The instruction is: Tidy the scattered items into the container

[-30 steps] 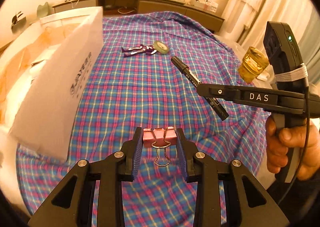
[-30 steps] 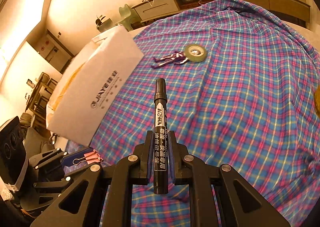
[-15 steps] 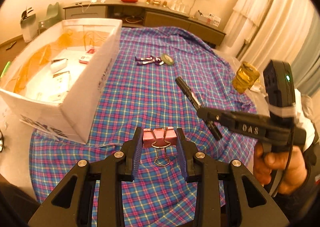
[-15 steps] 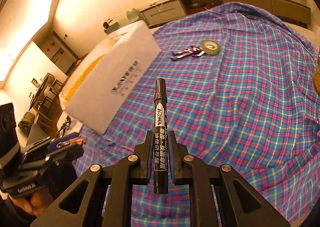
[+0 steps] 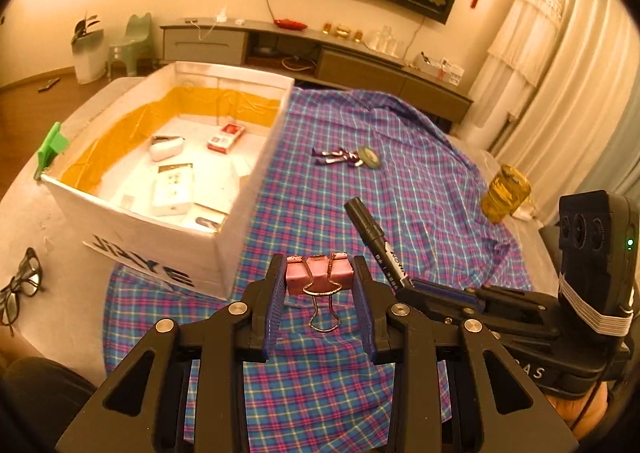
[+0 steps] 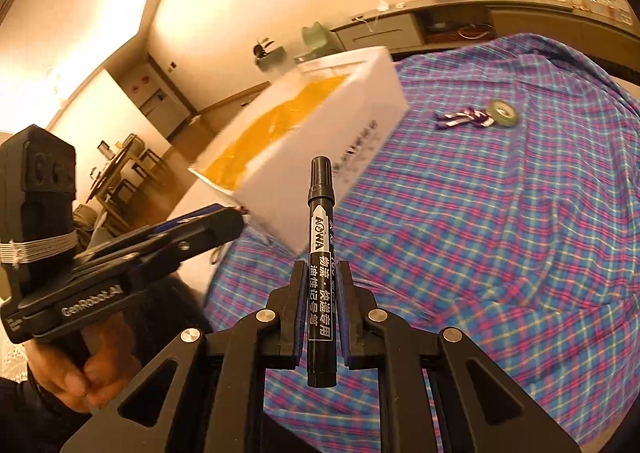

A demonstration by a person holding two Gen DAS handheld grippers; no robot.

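My left gripper is shut on a pink binder clip, held in the air above the plaid cloth, near the front right corner of the white box. My right gripper is shut on a black marker that points forward; it also shows in the left wrist view. The white box with yellow lining holds several small items. A purple toy figure and a roll of tape lie on the cloth further back.
A jar of yellow liquid stands at the cloth's right edge. Black glasses lie left of the box. A green clip sits on the box's left rim. A low cabinet runs along the back wall.
Both grippers have risen and pulled back with their loads. The box's inside now shows in the left wrist view, and the right gripper sits closer beside the left.
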